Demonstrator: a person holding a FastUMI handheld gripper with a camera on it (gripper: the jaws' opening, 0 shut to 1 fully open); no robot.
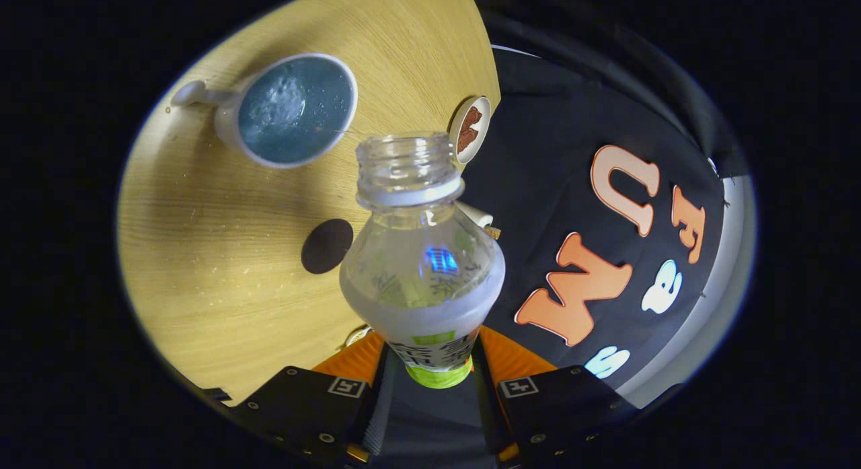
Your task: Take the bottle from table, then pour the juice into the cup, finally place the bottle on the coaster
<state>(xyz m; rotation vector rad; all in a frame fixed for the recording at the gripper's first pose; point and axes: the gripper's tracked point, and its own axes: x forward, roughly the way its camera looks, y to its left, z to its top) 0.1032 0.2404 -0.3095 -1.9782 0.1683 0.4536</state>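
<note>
A clear plastic bottle [420, 254] with a green and white label and no cap is held between my fingers, its open neck pointing away from me. My gripper [430, 358] is shut on the bottle's lower body. Beyond and to the left of the bottle's mouth stands a white cup [289, 112] with a handle, holding bluish liquid with bubbles on its surface. A dark round coaster [327, 245] lies on the wooden table [222, 267] just left of the bottle's shoulder. The view is tilted, so the table appears rotated.
A small round white disc with a brown picture [469, 128] sits near the table's edge beyond the bottle's mouth. The black booth wall [572, 186] rises past that edge. A small pale object [479, 217] shows partly behind the bottle's neck.
</note>
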